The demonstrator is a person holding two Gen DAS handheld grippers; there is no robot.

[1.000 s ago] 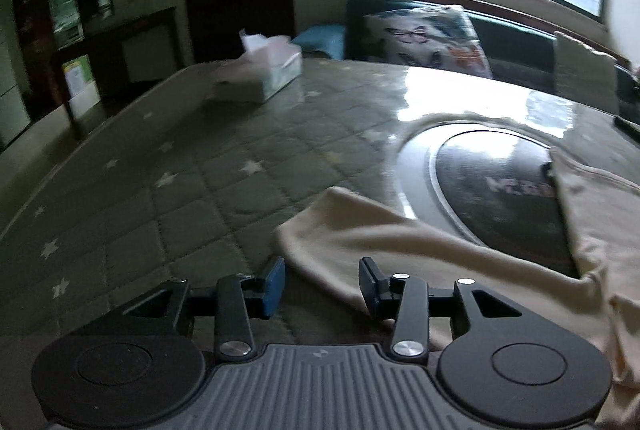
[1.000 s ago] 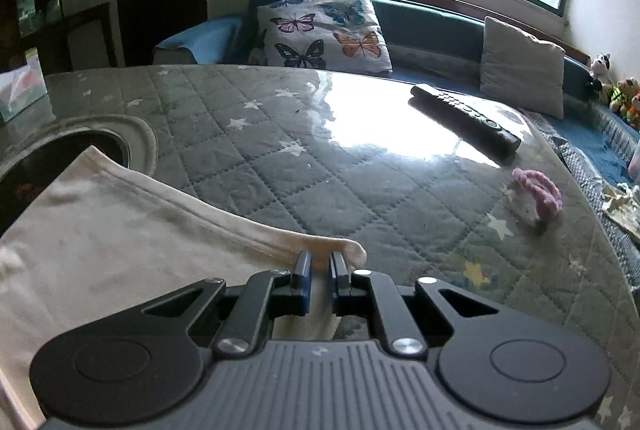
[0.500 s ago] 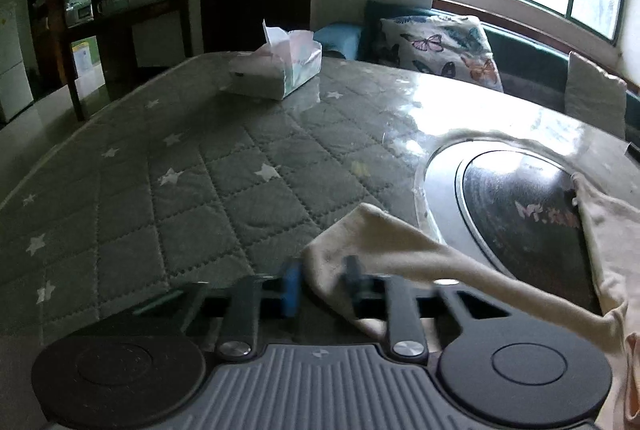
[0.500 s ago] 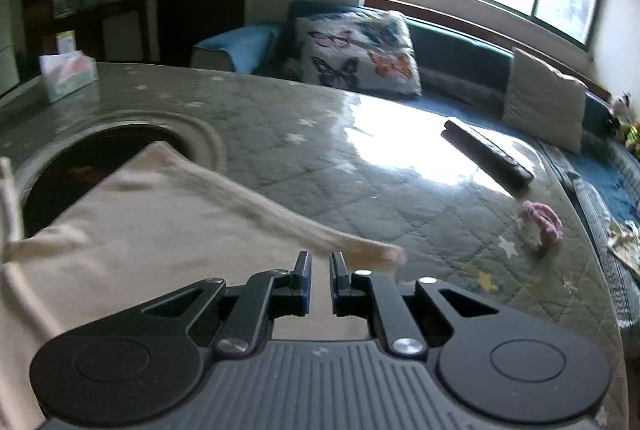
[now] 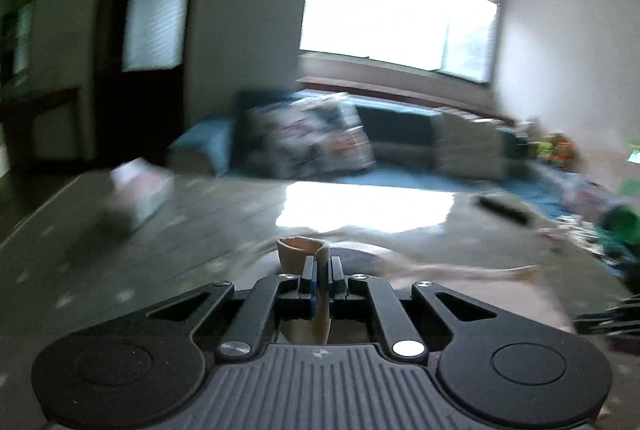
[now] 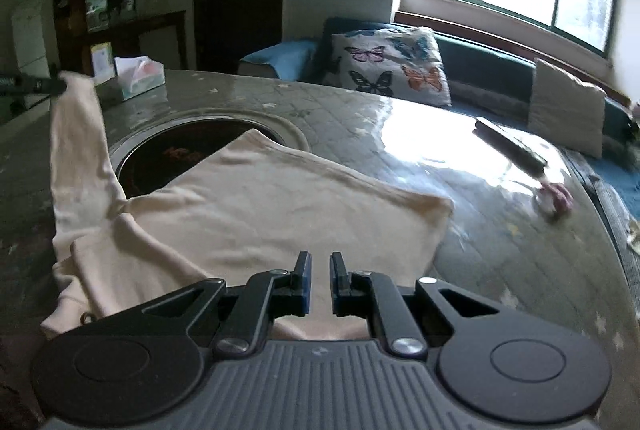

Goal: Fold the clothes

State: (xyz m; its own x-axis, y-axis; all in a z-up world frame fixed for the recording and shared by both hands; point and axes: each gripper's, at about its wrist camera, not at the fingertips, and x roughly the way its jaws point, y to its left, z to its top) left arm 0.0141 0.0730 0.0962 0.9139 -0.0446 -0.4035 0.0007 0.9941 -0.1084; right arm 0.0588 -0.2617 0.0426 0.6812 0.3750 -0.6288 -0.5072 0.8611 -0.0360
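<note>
L gripper (image 5: pixel 320 268): jaws together, clamped on a corner of the cream shirt (image 5: pixel 300 250), which curls up over the tips. R wrist view shows that corner held up off the table at far left. R gripper (image 6: pixel 319 282): jaws nearly together w/ a thin gap, low over the shirt's near edge. Can't tell if any cloth is pinched there.

Table (image 6: pixel 500 250): quilted cover under a glossy sheet, prob. slick. If the L side pulls hard w/ nothing pinning the body, the whole shirt could slide instead of folding.

Shirt (image 6: pixel 260 206): body lies flat across the table centre, partly over the round dark inset (image 6: pixel 168 154). The lifted strip runs up from a bunched patch on the left. Risk: fold lands skewed or traps creases b/c that bunch isn't smoothed. Grip is on a small bit of the corner only, so a sharp tug could pull it out. L view is badly blurred, so placement is hard to judge from it.

Tissue box (image 6: pixel 140 76): near the raised cloth; a wide swing could clip it.

Remote (image 6: pixel 508 144) & small pink item (image 6: pixel 556 196): well apart on the right. Risk only if the shirt gets dragged that way.
</note>
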